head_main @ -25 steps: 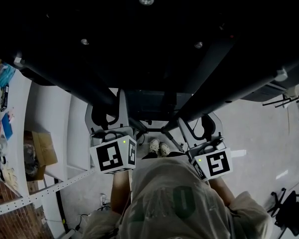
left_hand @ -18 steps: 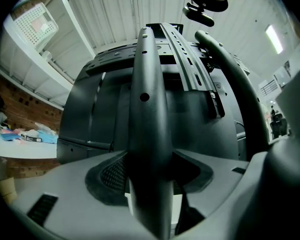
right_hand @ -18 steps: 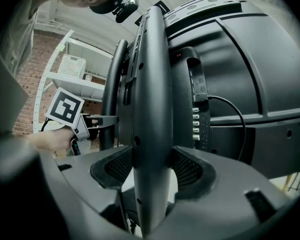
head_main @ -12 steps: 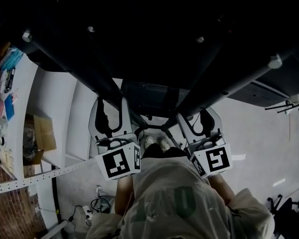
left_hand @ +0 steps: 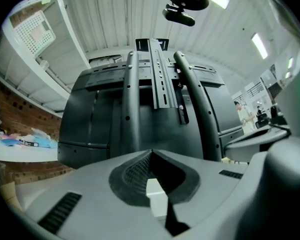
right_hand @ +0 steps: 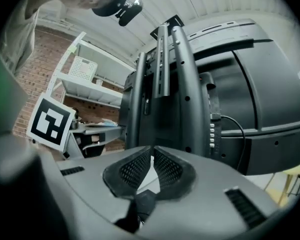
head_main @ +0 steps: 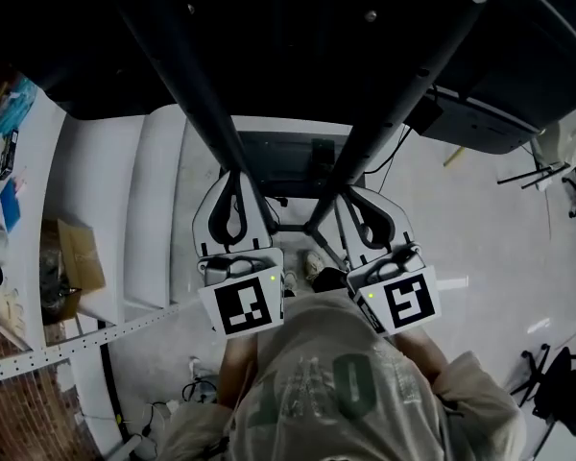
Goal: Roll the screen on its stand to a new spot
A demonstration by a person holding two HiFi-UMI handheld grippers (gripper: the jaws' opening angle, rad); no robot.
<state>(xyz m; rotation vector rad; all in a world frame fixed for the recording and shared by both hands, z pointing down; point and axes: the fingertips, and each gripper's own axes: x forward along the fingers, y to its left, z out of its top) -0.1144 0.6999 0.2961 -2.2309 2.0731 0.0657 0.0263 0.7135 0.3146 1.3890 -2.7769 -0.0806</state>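
Note:
The screen's dark back (head_main: 298, 27) fills the top of the head view, and its two black stand uprights (head_main: 187, 84) (head_main: 403, 84) slant down toward the base (head_main: 288, 161). My left gripper (head_main: 232, 176) lies beside the left upright and my right gripper (head_main: 353, 192) beside the right one. Both have just been closing. In the left gripper view the left gripper (left_hand: 151, 152) is shut, tips together with nothing between them; the uprights (left_hand: 132, 104) rise just beyond. In the right gripper view the right gripper (right_hand: 152, 147) is likewise shut on nothing, facing the stand's uprights (right_hand: 182, 84).
White shelving (head_main: 106, 190), a cardboard box (head_main: 72, 267) and a cluttered tabletop (head_main: 0, 161) line the left. A perforated rail (head_main: 77, 349) crosses at lower left. Chair bases (head_main: 557, 190) (head_main: 557, 392) stand on the floor at right. The person's shoes (head_main: 312, 262) are under the stand.
Both grippers have pushed forward along the uprights and their jaws have gone from spread to shut. The screen and stand have slid toward the top of the head view.

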